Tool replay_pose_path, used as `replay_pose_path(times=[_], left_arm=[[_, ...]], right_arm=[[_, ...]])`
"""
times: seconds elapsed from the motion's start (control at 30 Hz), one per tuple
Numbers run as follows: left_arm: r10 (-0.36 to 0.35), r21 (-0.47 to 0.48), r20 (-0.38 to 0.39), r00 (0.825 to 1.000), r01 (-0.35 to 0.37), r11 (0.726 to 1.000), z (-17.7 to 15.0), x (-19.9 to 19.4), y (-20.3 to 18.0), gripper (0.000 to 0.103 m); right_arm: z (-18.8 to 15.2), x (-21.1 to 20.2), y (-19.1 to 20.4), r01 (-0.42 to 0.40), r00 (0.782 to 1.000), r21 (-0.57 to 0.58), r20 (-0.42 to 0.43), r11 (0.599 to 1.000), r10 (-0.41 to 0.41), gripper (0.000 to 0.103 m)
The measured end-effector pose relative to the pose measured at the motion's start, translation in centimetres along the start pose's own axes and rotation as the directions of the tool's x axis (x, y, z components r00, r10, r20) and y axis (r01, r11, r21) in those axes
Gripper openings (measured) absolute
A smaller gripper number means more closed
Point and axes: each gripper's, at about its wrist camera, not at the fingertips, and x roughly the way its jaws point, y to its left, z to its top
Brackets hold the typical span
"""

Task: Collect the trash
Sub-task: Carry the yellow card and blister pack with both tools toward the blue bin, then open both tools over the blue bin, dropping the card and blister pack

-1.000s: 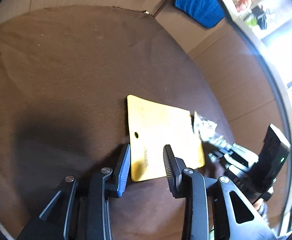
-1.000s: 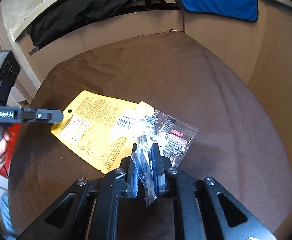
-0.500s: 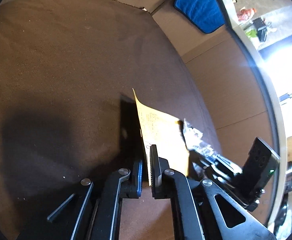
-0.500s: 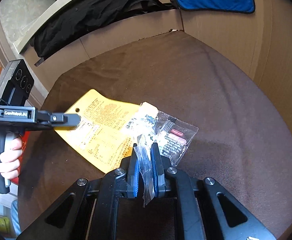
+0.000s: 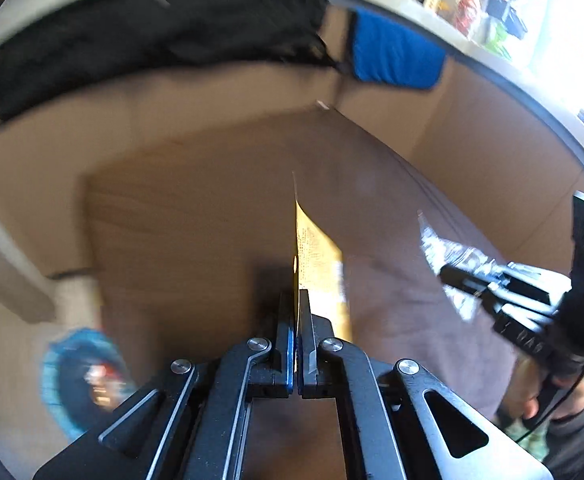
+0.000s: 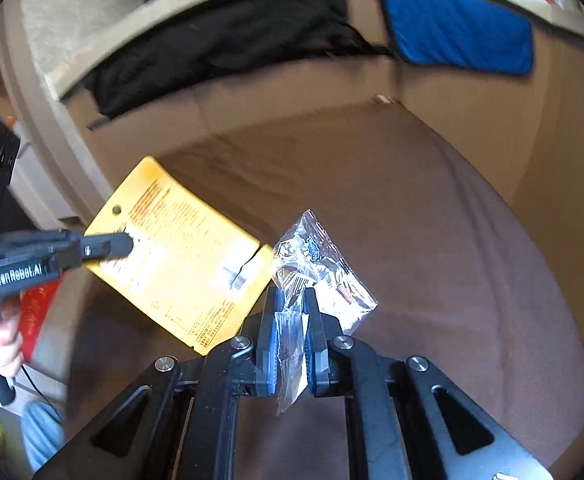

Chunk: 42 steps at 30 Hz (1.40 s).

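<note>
Pinching stiff yellow card (image 6: 180, 256) and crinkled clear plastic wrapper (image 6: 315, 260).

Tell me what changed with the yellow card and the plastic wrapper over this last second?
The left tool closed on the yellow card and lifted it off the brown cloth; it now hangs in the air. The right tool also rose, keeping its grip on the clear wrapper. The blue towel stayed put.

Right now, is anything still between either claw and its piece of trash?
No. The left claw is shut on the yellow card, the right claw on the clear wrapper; both pieces are off the brown cloth.
</note>
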Motion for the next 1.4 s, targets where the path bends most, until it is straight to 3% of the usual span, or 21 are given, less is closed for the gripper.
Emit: replay_pose_path(times=[0.07,0.13,0.23,0.43,0.6,0.8,1.0,1.27,1.4], left_arm=[[0.073,-0.012,0.043,0.996,-0.073,0.997,-0.2,-3.2,2.2,0.0],[0.169,-0.039,0.092,0.981,-0.166,0.985,-0.7,-6.9,4.8,0.0],[0.256,-0.089,0.127,0.958,-0.246,0.965,-1.8,-11.3,8.4,0.0],[0.35,-0.19,0.128,0.928,-0.323,0.927,-6.0,-16.3,15.4,0.0],[0.364,-0.255,0.101,0.926,-0.33,0.909,-8.4,-16.9,18.9,0.0],[0.35,-0.321,0.036,0.936,-0.321,0.891,-11.8,-14.4,23.4,0.0],[0.306,-0.385,-0.065,0.95,-0.306,0.87,-15.7,-8.5,28.1,0.0],[0.183,-0.458,-0.203,0.962,-0.258,0.851,-20.5,1.7,33.7,0.0],[0.113,-0.473,-0.249,0.962,-0.223,0.852,-22.1,5.6,35.3,0.003]], right_arm=[[1.7,-1.2,3.6,-0.028,0.999,-0.046,0.042,0.999,0.03,0.009],[3.3,-2.2,7.0,-0.072,0.994,-0.08,0.075,0.994,0.078,0.009],[5.2,-3.2,12.2,-0.122,0.984,-0.131,0.115,0.984,0.137,0.009],[7.0,-3.0,22.6,-0.213,0.96,-0.222,0.133,0.952,0.246,0.009],[6.6,-0.9,28.9,-0.254,0.954,-0.268,0.093,0.929,0.287,0.009],[5.0,3.2,33.5,-0.281,0.956,-0.28,0.003,0.918,0.294,0.009],[1.9,10.6,36.1,-0.324,0.944,-0.223,-0.14,0.919,0.299,0.009],[-2.5,22.9,38.4,-0.296,0.912,-0.15,-0.339,0.943,0.233,0.01],[-4.6,28.2,38.1,-0.262,0.883,-0.088,-0.423,0.961,0.202,0.02]])
